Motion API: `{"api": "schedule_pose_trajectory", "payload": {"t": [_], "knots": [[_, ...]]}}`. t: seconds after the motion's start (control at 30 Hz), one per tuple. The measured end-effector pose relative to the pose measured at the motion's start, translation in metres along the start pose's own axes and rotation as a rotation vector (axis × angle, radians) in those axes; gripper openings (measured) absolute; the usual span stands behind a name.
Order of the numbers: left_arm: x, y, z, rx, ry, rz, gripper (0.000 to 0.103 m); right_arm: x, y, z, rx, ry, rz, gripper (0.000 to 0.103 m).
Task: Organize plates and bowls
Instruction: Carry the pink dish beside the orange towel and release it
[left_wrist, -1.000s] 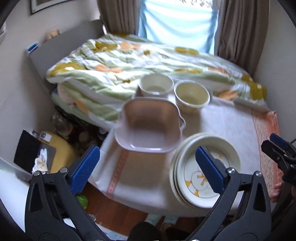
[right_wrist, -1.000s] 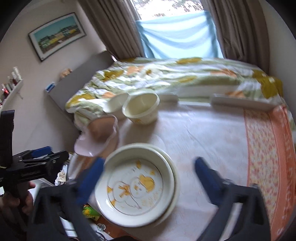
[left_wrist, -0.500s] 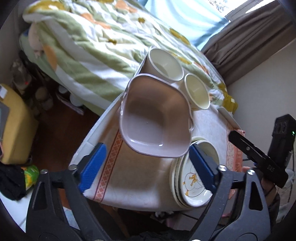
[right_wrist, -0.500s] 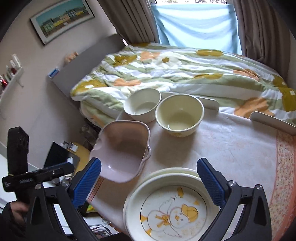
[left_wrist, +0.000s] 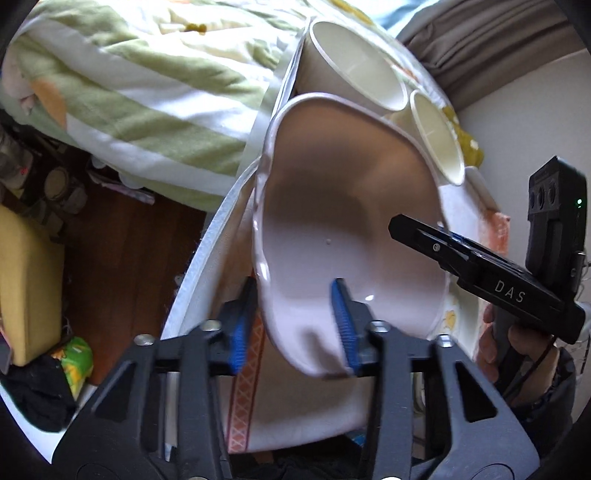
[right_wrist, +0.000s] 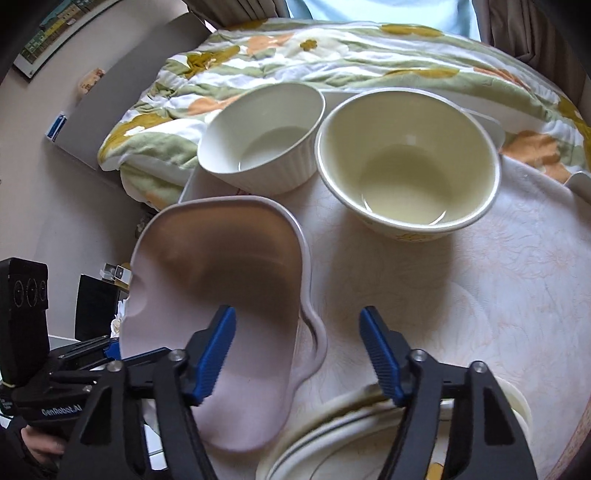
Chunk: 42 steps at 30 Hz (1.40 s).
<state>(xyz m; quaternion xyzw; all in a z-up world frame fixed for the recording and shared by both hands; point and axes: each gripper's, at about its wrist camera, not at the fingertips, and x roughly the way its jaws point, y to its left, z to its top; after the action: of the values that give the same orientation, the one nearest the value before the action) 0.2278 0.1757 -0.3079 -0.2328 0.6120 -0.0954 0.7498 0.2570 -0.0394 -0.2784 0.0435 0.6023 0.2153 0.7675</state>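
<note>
Both claws have dropped to the table. The left gripper (left_wrist: 291, 325) has just been closing astride the near rim of the pink square plastic dish (left_wrist: 351, 229), grasping it; the right gripper (right_wrist: 299, 350), also closing, is empty, straddling the dish's handle.

We see the pink square dish (right_wrist: 221, 295) at the desk's (right_wrist: 461, 295) left edge, the white ribbed bowl (right_wrist: 262, 136) behind it, the cream round bowl (right_wrist: 406, 162) to that bowl's right, stacked plates (right_wrist: 332, 435) in front, the bed (right_wrist: 332, 55) behind.
</note>
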Motion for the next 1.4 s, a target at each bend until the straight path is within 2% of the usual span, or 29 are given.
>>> {"api": "schedule_pose_trajectory", "payload": {"t": [0.03, 0.07, 0.1, 0.17, 0.27, 0.5, 0.63, 0.87, 1.17, 1.4], "knots": [[0.002, 0.0, 0.001, 0.005, 0.006, 0.011, 0.021, 0.003, 0.0, 0.0, 0.006, 0.008, 0.0, 0.05], [0.003, 0.0, 0.001, 0.009, 0.006, 0.019, 0.019, 0.005, 0.0, -0.001, 0.011, 0.014, -0.001, 0.044], [0.004, 0.001, 0.002, 0.013, 0.008, 0.028, 0.016, 0.007, 0.0, -0.002, 0.014, 0.018, 0.0, 0.034], [0.005, 0.001, 0.003, 0.022, 0.005, 0.039, 0.014, 0.009, -0.001, -0.004, 0.02, 0.025, 0.008, 0.022], [0.006, -0.001, 0.006, 0.054, -0.003, 0.07, 0.014, 0.008, 0.003, -0.006, 0.002, 0.019, -0.018, 0.016], [-0.012, -0.021, 0.006, 0.143, -0.036, 0.108, 0.013, -0.01, 0.005, -0.01, 0.001, -0.034, -0.033, 0.015], [-0.029, -0.04, 0.006, 0.188, -0.063, 0.104, 0.013, -0.032, 0.005, -0.014, 0.008, -0.077, -0.037, 0.015], [-0.043, -0.106, 0.001, 0.288, -0.105, 0.097, 0.013, -0.083, -0.021, -0.032, 0.068, -0.172, -0.036, 0.015], [-0.015, -0.237, -0.037, 0.386, -0.109, 0.067, 0.013, -0.159, -0.107, -0.077, 0.126, -0.247, -0.07, 0.015], [0.043, -0.326, -0.083, 0.381, -0.056, 0.026, 0.014, -0.201, -0.204, -0.115, 0.15, -0.215, -0.115, 0.015]]}}
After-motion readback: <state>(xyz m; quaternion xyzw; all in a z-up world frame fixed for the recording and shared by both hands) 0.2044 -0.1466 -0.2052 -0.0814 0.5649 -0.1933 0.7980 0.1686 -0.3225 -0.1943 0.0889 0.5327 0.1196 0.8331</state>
